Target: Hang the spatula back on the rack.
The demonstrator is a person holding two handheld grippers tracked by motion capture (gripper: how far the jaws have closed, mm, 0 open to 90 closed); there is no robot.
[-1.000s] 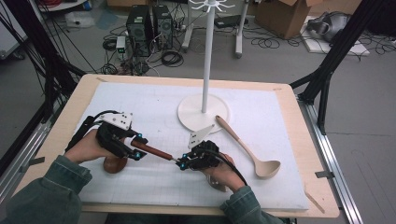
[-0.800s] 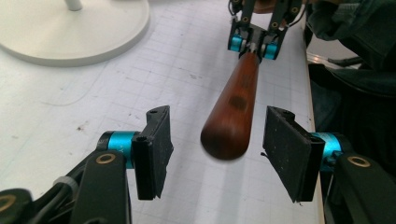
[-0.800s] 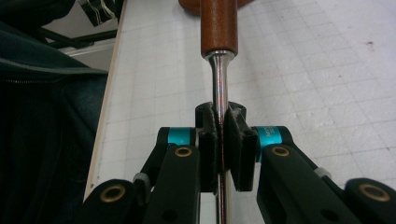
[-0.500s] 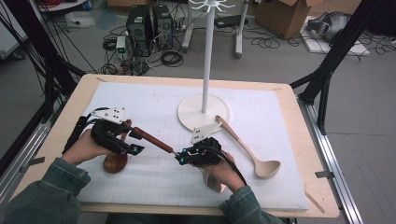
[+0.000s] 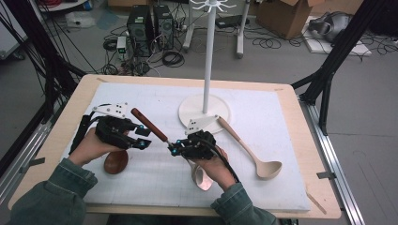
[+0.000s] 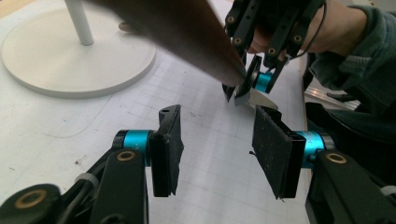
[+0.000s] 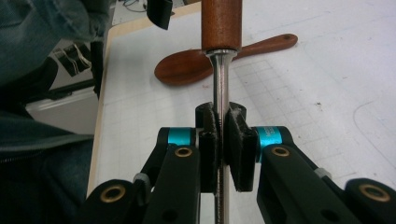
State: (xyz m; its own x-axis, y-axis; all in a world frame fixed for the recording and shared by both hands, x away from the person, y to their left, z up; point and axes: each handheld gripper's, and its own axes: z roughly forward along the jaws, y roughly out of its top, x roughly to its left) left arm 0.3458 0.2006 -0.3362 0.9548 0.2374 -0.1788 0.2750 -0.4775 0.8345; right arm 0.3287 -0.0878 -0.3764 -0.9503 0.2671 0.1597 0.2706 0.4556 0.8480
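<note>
My right gripper (image 7: 223,135) is clamped on the metal shank of a brown-handled utensil (image 5: 149,124), holding it above the tabletop (image 5: 281,93) — its handle slanting toward my left gripper (image 6: 215,147). That one's jaws have just been closing, nothing between them — the handle sits above them.

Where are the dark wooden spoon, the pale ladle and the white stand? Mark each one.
dark wooden spoon (image 7: 187,67), right gripper view, on its bowl.
pale ladle (image 5: 268,169), high view, on its bowl.
white stand (image 5: 208,56), high view, on its pole.
</note>
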